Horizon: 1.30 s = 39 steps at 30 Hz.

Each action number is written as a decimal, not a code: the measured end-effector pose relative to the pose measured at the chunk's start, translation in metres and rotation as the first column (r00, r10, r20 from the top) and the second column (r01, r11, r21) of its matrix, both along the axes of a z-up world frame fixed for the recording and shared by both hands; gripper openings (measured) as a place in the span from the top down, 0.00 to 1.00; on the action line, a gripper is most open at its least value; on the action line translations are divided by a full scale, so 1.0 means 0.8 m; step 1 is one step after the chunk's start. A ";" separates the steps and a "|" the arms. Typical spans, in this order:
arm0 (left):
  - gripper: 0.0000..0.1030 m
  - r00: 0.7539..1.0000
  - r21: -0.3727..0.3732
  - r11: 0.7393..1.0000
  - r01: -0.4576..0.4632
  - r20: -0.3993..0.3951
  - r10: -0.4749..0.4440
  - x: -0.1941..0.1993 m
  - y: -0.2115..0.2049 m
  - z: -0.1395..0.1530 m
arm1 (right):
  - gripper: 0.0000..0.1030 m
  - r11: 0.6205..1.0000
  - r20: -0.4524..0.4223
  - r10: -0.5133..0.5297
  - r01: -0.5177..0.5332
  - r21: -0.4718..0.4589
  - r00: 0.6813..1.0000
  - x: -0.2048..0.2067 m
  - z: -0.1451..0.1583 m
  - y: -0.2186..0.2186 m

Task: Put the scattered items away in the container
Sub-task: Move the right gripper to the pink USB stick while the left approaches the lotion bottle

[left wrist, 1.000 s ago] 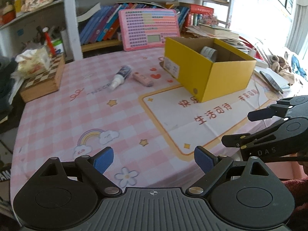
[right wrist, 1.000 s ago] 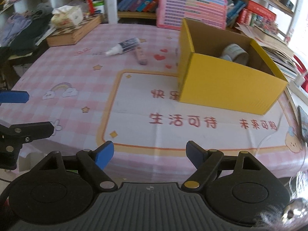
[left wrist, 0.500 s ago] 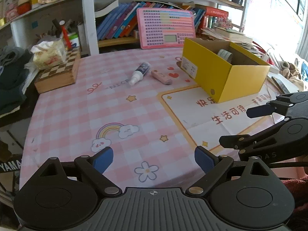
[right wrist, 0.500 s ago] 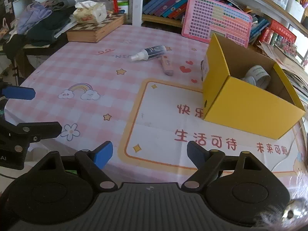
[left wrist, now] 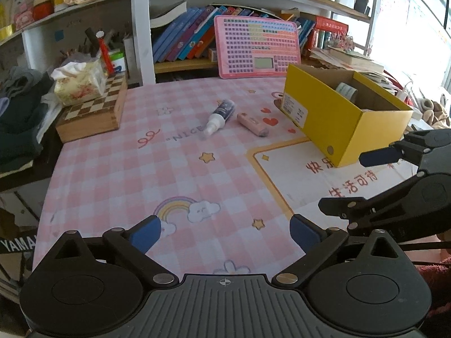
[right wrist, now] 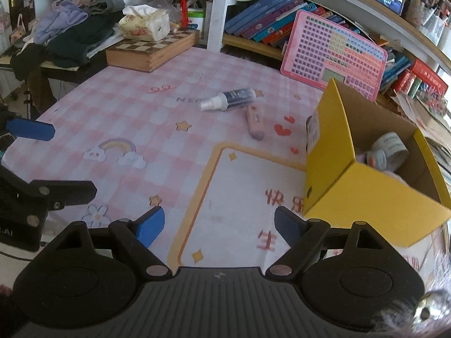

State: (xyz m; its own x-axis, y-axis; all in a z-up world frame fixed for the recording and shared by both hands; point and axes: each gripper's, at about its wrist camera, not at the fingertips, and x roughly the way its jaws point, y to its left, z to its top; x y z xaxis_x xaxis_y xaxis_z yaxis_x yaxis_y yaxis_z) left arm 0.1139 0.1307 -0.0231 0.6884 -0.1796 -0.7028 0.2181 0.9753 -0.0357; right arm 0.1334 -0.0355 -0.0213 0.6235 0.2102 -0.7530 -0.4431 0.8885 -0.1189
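Both your tongs — left gripper just widened, right gripper wide, both empty — reach next: spray bottle and probably a pink eraser, well ahead, left of the yellow box.

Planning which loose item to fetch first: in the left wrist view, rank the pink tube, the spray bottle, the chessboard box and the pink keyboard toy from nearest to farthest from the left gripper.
From the left gripper:
1. Pink tube, mid-table, right of centre.
2. Spray bottle, just left of the tube; these two are nearly level.
3. Chessboard box, at the table's left edge.
4. Pink keyboard toy, leaning against the shelf at the back.
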 end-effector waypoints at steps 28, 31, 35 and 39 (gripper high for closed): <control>0.03 0.997 0.068 0.997 0.019 0.076 -0.024 0.152 -0.007 -0.023 | 0.21 0.988 -0.009 -0.107 0.107 0.114 0.994 0.180 -0.008 0.014; 0.04 0.996 0.067 0.997 0.027 0.084 -0.032 0.170 -0.010 -0.028 | 0.24 0.981 -0.013 -0.153 0.154 0.115 0.988 0.201 -0.015 0.012; 0.04 0.993 0.064 0.998 0.025 0.113 -0.032 0.191 -0.007 -0.026 | 0.35 0.976 -0.014 -0.183 0.183 0.116 0.983 0.221 -0.025 0.011; 0.05 0.995 0.064 0.998 0.024 0.098 -0.030 0.217 0.003 -0.027 | 0.40 0.972 -0.046 -0.197 0.201 0.122 0.979 0.239 -0.036 0.008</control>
State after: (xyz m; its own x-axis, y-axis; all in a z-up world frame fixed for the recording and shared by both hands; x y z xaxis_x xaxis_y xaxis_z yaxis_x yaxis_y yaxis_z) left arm 0.2875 0.1331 -0.0443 0.7508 -0.1565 -0.6417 0.2435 0.9687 0.0487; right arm 0.3244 -0.0294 -0.0503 0.6374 0.1788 -0.7496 -0.2578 0.9661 0.0112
